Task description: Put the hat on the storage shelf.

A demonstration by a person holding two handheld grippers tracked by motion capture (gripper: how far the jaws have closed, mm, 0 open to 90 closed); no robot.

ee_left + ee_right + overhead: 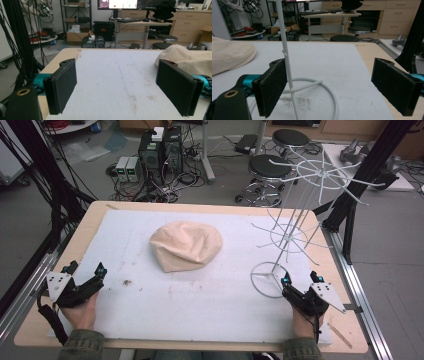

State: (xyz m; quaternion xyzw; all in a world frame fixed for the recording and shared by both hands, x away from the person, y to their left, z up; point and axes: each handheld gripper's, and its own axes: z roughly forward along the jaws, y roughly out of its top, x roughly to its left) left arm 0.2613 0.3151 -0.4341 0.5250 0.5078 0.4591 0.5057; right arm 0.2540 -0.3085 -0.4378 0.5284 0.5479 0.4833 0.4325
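Beige cloth, a soft hat or cap [186, 245], lies crumpled near the middle of the white mat [200, 305] that covers our wooden table [95, 215]. We see it from above as a rounded, slightly folded mound, well apart from both of our hands.

Our left gripper [87, 277] rests at the near left corner of the mat, held in our left hand [80, 312]. Its jaws stand wide apart with nothing between them. In the left gripper view, the two black padded jaws frame bare mat, and the hat [185, 58] sits farther off, behind the jaw on that view's right side.

Our right gripper [300, 280] rests at the near right of the mat, held in our right hand [305, 320]. Its jaws are also spread wide and hold nothing. Just beside it stands a white wire rack [295, 225], a thin upright pole with spokes branching out at two levels, standing on a round wire ring base [260, 282]. The rack is at the right side of the mat, to the right of the hat. In the right gripper view, the pole [287, 57] rises just inside the jaw on that view's left; we cannot tell whether they touch. The ring base [332, 95] lies on the mat between the jaws, and the hat [229, 56] shows at the far left.

Small brown specks [126, 282] dot the mat near our left gripper.
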